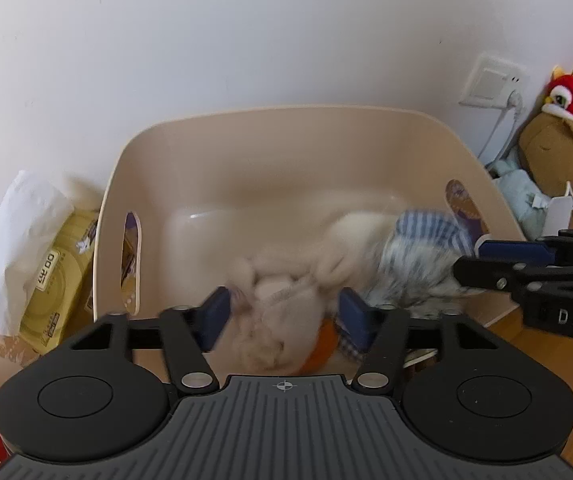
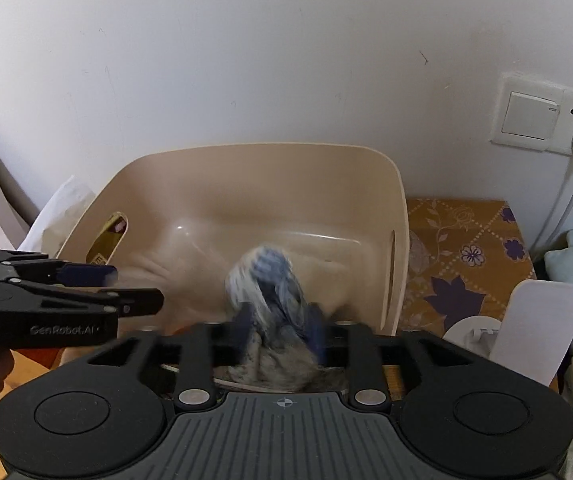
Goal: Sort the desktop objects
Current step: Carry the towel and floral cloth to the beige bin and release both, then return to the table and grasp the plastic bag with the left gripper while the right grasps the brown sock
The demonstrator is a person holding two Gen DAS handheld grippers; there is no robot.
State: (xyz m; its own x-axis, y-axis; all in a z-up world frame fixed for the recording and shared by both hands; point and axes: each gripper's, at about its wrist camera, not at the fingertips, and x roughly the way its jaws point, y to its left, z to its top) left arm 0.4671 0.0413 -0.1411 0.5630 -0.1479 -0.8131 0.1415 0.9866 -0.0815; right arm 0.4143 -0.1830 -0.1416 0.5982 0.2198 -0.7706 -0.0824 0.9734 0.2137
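Observation:
A beige plastic bin [image 1: 270, 152] stands against the white wall; it also shows in the right wrist view [image 2: 270, 184]. A cream plush toy [image 1: 278, 320] with a blue-striped cloth part [image 1: 426, 236] hangs over the bin, blurred by motion. My left gripper [image 1: 284, 314] has its blue pads on either side of the cream part, jaws fairly wide. My right gripper [image 2: 280, 330] is closed on the blue-striped part [image 2: 270, 280]. Each gripper shows from the side in the other's view, the right one [image 1: 486, 256] and the left one [image 2: 126, 284].
A yellow tissue pack [image 1: 58, 280] with white tissue lies left of the bin. A brown plush in a red hat [image 1: 562, 140] and a light blue plush [image 1: 522, 192] sit right. A patterned orange box [image 2: 466, 256], a white stand [image 2: 526, 320] and a wall socket [image 2: 538, 120] are right.

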